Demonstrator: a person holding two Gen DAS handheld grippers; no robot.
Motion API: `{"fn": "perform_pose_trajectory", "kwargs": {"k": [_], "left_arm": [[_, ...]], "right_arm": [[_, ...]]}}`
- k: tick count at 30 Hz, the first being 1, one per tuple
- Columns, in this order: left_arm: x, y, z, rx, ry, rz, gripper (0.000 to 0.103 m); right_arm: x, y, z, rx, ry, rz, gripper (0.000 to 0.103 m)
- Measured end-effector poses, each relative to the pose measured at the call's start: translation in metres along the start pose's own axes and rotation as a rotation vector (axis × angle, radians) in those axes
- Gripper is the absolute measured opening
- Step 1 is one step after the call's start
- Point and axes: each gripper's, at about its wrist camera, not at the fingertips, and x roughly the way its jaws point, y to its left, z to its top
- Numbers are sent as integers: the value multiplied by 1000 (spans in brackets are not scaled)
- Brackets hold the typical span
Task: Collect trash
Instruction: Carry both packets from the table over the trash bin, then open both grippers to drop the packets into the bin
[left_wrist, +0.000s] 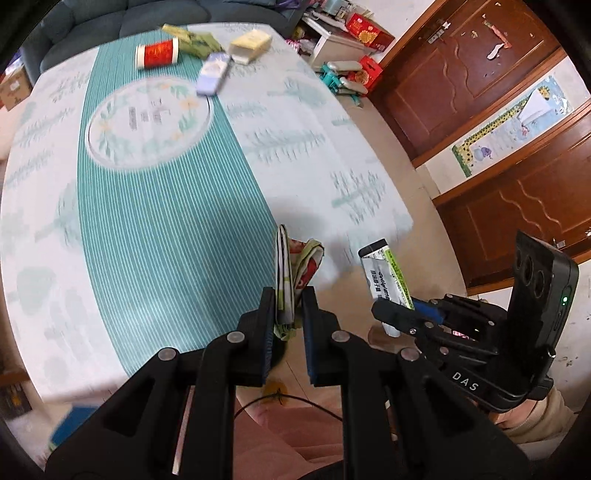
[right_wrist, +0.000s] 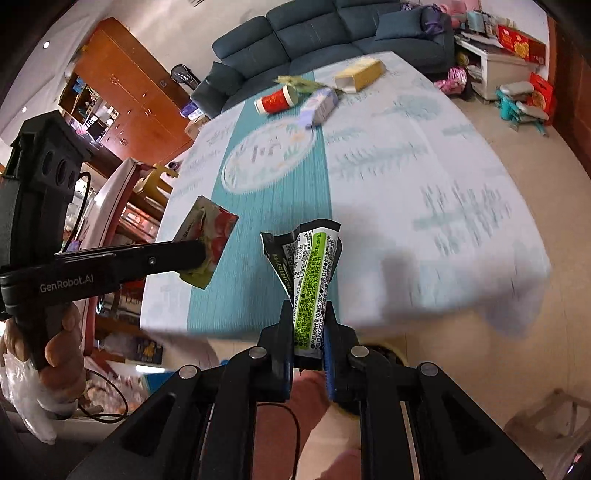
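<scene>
The left gripper (left_wrist: 289, 299) is closed on a flat, crumpled red-and-green snack wrapper (left_wrist: 295, 266), which stands upright between its black fingers, above the near edge of the table (left_wrist: 166, 221). The right gripper (right_wrist: 309, 321) pinches a glossy black, white and lime-green printed wrapper (right_wrist: 308, 266), creased and folded at its top, also near the table's front edge. The table has a smooth cloth with a teal striped band and pale leaf prints. At its far end lie a red paper cup (left_wrist: 157, 54) on its side, a pale blue carton (left_wrist: 213, 73), a yellow open box (left_wrist: 251, 45) and green crumpled packaging (left_wrist: 195, 40), close together.
</scene>
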Motion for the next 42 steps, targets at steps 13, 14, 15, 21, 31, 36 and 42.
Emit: {"fn": "perform_pose_trajectory", "kwargs": {"k": [13,14,15,21,31,36,42], "left_arm": [[9,-58,-110,26,91,92,11],[10,-59,-112,30,93,96,11],[12,-60,-117,38,102,103,11],[46,-50,-128,55,163,129,11],[172,0,-146,92,238,148,11],[248,39,-164,61,289,171,11],[317,74,-185,43,322,200,12]], "right_arm": [[-15,-40,-118,92,75,43,13],[-14,-40,-121,97,79,45,13],[-11,-40,-125,106,85,48,13],[23,-50,-148,180,123,23,13],[146,-95,-203,334,196,-67,13],[212,-116,-231,383,236,-94,13],[294,-144,-252,397,294,-100,13]]}}
